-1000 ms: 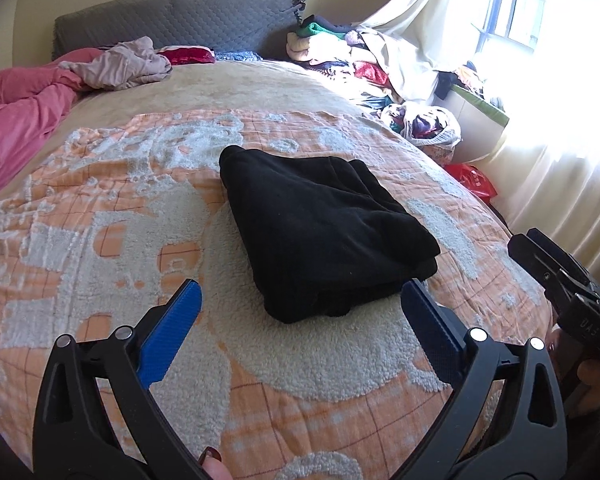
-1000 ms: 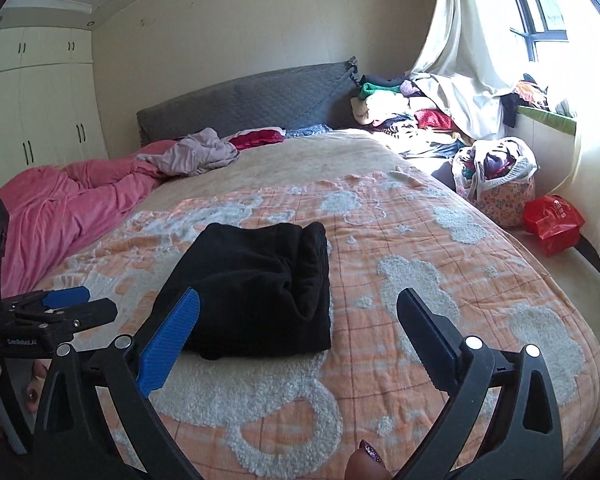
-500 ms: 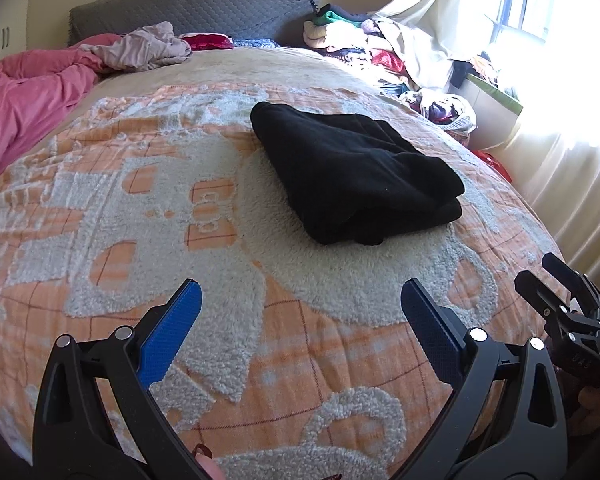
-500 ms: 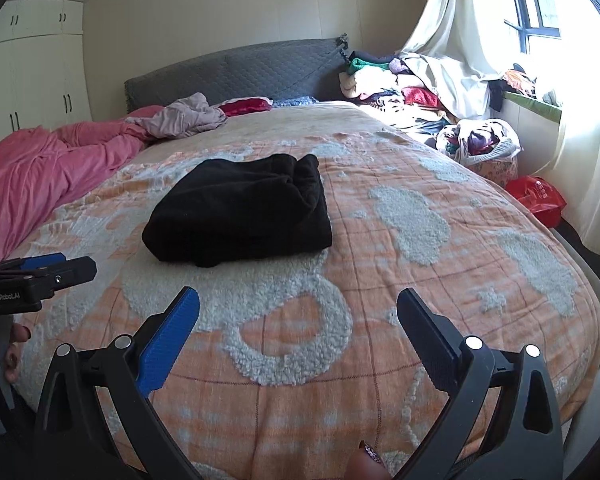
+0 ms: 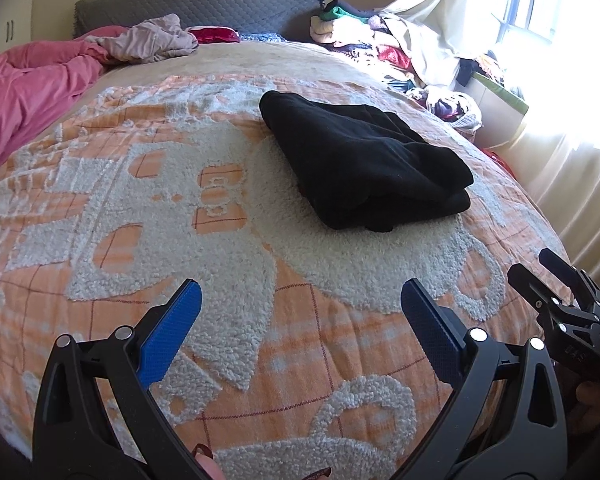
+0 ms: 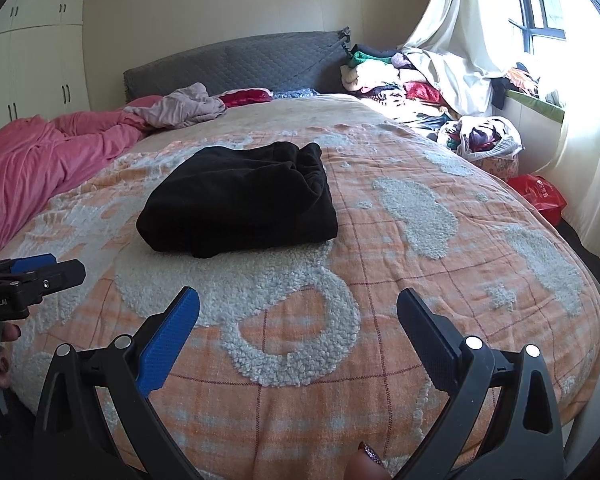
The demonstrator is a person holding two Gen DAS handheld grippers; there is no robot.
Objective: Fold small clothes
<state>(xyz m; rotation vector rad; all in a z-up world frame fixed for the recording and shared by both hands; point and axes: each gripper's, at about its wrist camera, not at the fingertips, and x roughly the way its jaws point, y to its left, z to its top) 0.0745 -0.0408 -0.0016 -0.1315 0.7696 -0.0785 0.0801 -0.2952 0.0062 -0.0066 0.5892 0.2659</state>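
Both hand-held grippers, left [image 5: 300,320] and right [image 6: 298,320], have drawn back from the folded black garment [image 6: 240,200], released.

Matt black fleece garment [image 5: 364,164] on nubby tufted cloth bedspread [image 5: 236,264]

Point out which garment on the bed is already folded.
The black garment, lying as a neat flat stack mid-bed on the orange blanket. The mauve garment near the headboard is crumpled in a heap.
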